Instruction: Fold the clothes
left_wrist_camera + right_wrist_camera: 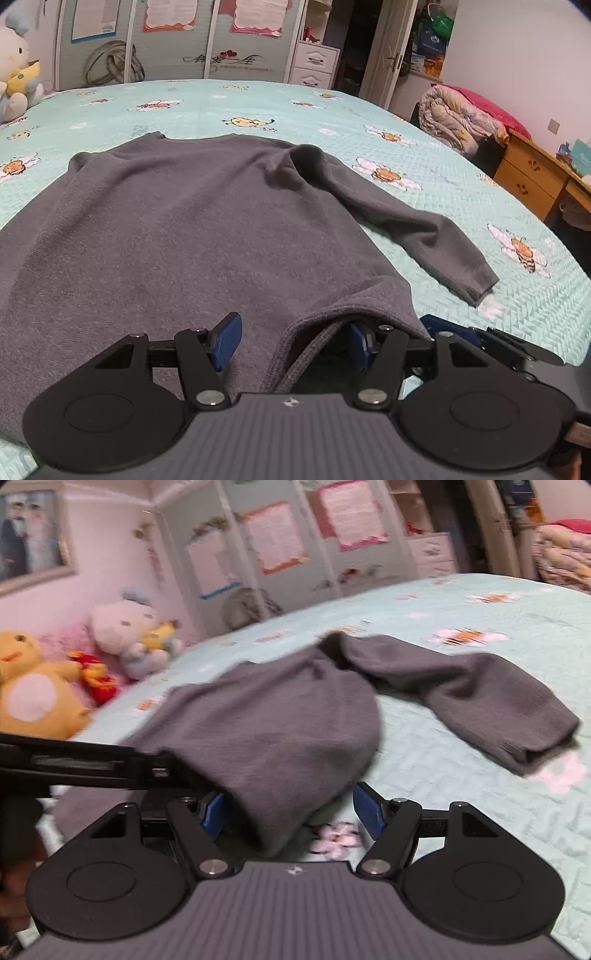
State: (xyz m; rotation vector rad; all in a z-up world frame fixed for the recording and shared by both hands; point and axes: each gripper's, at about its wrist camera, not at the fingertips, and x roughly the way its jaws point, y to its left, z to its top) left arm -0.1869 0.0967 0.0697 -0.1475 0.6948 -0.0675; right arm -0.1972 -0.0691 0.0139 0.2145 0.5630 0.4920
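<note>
Blue-padded fingers of the left gripper (291, 341) were held spread at the hem of a grey sweater (177, 229), one pad on top of the knit and the other tucked under the lifted hem. Those of the right gripper (291, 812) were likewise spread, astride the hem corner beside it. Soft, light and limp, the sweater would best be taken at hem or cuff. Farther off, it was spread on the bee-patterned bedspread (461, 192), one sleeve (424, 229) trailing sideways.

Soft even indoor light, faint shadows under my grey sweater (192, 221), left wrist view sharp, right wrist view smeared by motion blur, fisheye bending the edges, corners dark
</note>
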